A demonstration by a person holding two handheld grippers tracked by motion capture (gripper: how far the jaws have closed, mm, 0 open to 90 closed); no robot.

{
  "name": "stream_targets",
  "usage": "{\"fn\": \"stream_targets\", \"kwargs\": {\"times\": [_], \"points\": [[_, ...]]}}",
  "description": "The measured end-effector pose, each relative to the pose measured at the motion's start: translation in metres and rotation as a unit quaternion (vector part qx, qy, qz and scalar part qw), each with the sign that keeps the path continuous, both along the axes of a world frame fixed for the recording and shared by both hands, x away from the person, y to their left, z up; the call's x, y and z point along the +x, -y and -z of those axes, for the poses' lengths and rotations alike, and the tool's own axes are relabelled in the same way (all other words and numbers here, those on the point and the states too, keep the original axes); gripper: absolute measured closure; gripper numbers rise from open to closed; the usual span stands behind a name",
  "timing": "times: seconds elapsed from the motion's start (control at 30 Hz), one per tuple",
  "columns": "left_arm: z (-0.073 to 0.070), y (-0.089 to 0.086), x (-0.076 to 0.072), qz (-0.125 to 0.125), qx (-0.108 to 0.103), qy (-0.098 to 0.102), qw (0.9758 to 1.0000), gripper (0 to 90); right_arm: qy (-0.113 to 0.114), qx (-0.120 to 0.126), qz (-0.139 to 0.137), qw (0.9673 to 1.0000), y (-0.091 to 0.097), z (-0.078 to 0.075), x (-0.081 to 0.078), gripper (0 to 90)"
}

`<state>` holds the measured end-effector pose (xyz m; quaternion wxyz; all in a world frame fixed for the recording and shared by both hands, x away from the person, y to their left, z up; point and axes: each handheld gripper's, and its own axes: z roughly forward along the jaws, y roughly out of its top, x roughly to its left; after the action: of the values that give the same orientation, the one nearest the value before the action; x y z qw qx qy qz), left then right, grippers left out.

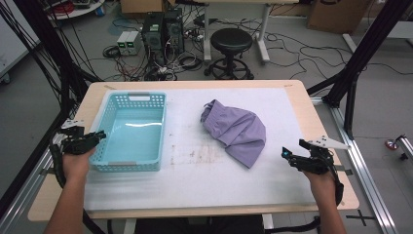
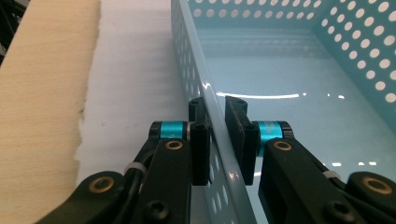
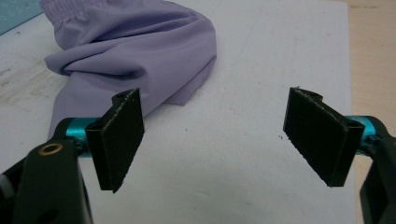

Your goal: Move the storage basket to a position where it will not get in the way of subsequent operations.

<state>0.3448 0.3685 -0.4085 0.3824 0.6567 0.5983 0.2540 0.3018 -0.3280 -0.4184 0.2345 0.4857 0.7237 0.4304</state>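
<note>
Turquoise perforated basket (image 1: 132,131) is set on the left part of the white-covered surface (image 1: 209,175). Its left wall is clamped between the jaws of the left tool (image 2: 217,140), one pad outside the wall, one inside. Basket's far end is cut off in the left gripper view. Lilac garment (image 1: 236,130) is seen crumpled right of the basket, well apart. Right tool (image 3: 212,140) is held over bare surface near the garment's edge, jaws wide apart, nothing between them.
</note>
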Motion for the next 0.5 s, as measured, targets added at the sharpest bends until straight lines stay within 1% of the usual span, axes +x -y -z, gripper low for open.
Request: {"fn": "stream_targets", "kwargs": {"times": [0.03, 0.07, 0.2, 0.23, 0.33, 0.43, 0.47, 0.5], "points": [[0.000, -0.005, 0.001, -0.001, 0.001, -0.002, 1.0000, 79.9, -0.001, 0.000, -0.001, 1.0000, 0.000, 0.000, 0.000, 20.6], [0.000, -0.005, 0.001, -0.001, 0.001, -0.002, 1.0000, 80.0, 0.000, -0.002, -0.003, 1.0000, -0.001, 0.000, 0.000, 20.6], [0.001, -0.015, 0.002, -0.010, 0.006, -0.003, 0.9999, 80.0, 0.000, -0.003, -0.003, 1.0000, -0.002, 0.000, 0.000, 20.6], [0.001, -0.018, 0.002, -0.014, 0.006, -0.001, 0.9999, 80.0, 0.000, -0.004, -0.004, 1.0000, -0.002, 0.000, 0.000, 20.6], [0.002, -0.028, 0.003, -0.025, 0.009, -0.005, 0.9996, 80.0, 0.001, -0.006, -0.005, 1.0000, -0.003, -0.001, 0.001, 20.6], [0.005, -0.030, 0.002, -0.023, 0.012, -0.002, 0.9996, 79.4, 0.000, -0.006, -0.003, 1.0000, -0.002, -0.001, 0.000, 20.6], [0.005, -0.030, 0.001, -0.031, 0.015, 0.002, 0.9994, 74.5, 0.000, -0.006, -0.003, 1.0000, -0.002, -0.001, 0.000, 20.6], [0.005, -0.030, 0.001, -0.031, 0.015, 0.002, 0.9994, 63.6, 0.000, -0.006, -0.003, 1.0000, -0.002, -0.001, 0.000, 20.6]]}}
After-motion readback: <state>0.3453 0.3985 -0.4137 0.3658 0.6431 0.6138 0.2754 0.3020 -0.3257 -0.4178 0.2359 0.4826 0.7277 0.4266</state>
